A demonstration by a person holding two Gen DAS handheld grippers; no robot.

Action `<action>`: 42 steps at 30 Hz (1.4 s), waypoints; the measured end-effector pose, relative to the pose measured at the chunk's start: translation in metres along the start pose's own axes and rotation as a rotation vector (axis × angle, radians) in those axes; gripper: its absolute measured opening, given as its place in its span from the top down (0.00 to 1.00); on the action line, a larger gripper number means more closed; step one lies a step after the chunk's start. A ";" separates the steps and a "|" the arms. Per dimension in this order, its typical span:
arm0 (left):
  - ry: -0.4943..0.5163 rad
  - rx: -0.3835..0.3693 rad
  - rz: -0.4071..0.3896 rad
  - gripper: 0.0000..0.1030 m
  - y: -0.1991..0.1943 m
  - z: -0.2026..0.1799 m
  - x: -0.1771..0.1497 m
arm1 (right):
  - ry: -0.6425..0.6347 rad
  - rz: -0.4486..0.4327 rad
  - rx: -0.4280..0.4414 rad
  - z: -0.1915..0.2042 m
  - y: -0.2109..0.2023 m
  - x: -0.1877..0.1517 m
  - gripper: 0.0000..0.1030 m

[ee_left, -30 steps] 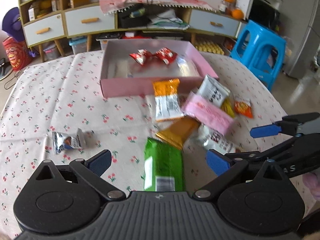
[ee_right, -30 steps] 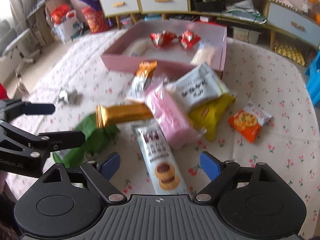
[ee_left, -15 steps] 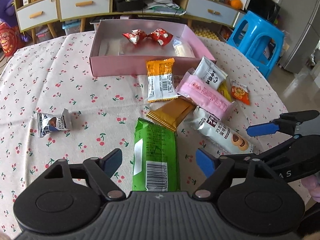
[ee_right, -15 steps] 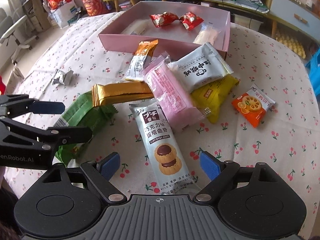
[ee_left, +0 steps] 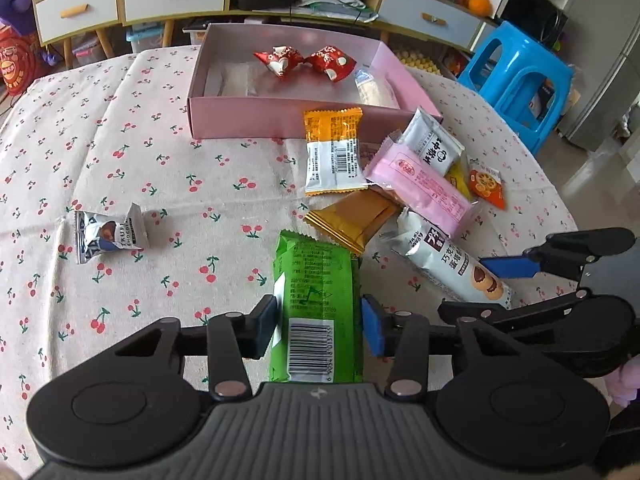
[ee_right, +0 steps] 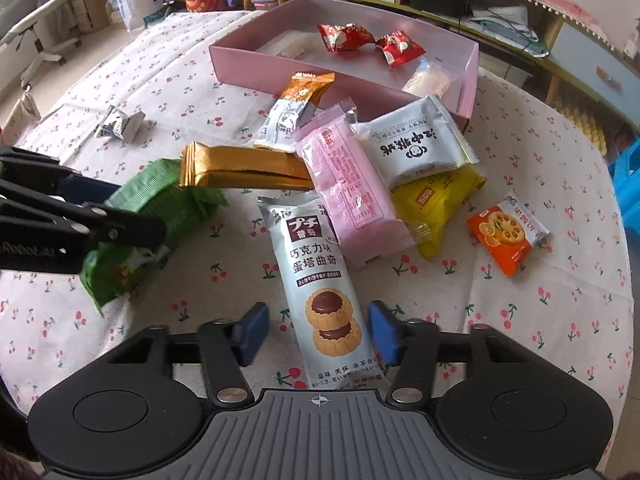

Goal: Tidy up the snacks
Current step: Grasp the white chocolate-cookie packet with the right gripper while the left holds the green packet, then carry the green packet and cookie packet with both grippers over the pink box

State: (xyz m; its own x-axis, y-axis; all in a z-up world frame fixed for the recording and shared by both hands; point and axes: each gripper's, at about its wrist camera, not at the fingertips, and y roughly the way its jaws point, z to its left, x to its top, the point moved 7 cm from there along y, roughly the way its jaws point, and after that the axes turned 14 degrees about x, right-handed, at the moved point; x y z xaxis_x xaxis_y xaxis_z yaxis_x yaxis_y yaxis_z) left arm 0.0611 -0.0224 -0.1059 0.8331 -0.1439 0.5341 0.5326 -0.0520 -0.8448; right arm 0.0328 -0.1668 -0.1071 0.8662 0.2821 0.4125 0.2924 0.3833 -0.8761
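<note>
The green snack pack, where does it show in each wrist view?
Left wrist: green snack pack bottom centre, between the left hand-held gripper jaws.
Right wrist: same pack far left, partly behind that gripper.
Shared landmark: pink box at the top.

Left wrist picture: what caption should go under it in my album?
Left gripper has just closed around the green snack packet on the cherry tablecloth.
</note>
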 end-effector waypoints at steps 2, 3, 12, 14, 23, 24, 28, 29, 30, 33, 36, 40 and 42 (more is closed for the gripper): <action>-0.003 -0.001 0.001 0.61 -0.001 0.001 0.000 | 0.002 -0.002 -0.004 -0.002 0.001 0.000 0.60; -0.002 -0.001 0.000 0.61 -0.001 0.001 0.000 | 0.001 -0.005 -0.001 -0.002 0.001 0.000 0.64; -0.044 -0.022 0.012 0.62 -0.003 0.011 0.001 | 0.033 -0.023 0.047 0.000 -0.004 0.004 0.70; -0.064 -0.031 0.017 0.62 -0.003 0.016 0.001 | 0.060 -0.028 0.076 0.000 -0.007 0.004 0.71; -0.103 -0.013 0.003 0.63 -0.011 0.034 0.002 | 0.171 -0.030 0.201 -0.001 -0.014 0.005 0.71; -0.105 -0.014 0.003 0.63 -0.012 0.035 0.002 | 0.179 -0.025 0.216 0.000 -0.014 0.004 0.71; -0.108 -0.015 -0.006 0.63 -0.015 0.038 0.002 | 0.213 -0.004 0.275 0.005 -0.013 0.001 0.71; -0.112 -0.017 -0.007 0.63 -0.016 0.039 0.001 | 0.222 -0.003 0.287 0.007 -0.014 0.002 0.71; -0.118 -0.018 -0.006 0.63 -0.016 0.040 0.001 | 0.228 -0.004 0.297 0.008 -0.015 0.002 0.71; -0.131 -0.015 -0.008 0.63 -0.019 0.044 0.002 | 0.232 -0.025 0.315 0.010 -0.022 0.006 0.71; -0.150 -0.012 -0.013 0.63 -0.020 0.049 0.003 | 0.233 -0.051 0.316 0.011 -0.030 0.014 0.71; -0.193 -0.018 0.009 0.63 -0.015 0.054 0.004 | 0.246 -0.086 0.320 0.009 -0.039 0.026 0.71; -0.210 -0.014 0.013 0.63 -0.014 0.056 0.006 | 0.260 -0.106 0.325 0.008 -0.043 0.032 0.71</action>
State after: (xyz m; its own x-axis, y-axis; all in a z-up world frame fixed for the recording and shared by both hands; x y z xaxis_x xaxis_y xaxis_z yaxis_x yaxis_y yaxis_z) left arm 0.0671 0.0324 -0.0888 0.8534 0.0645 0.5173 0.5209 -0.0658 -0.8511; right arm 0.0451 -0.1671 -0.0540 0.9236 0.0108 0.3833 0.2788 0.6672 -0.6908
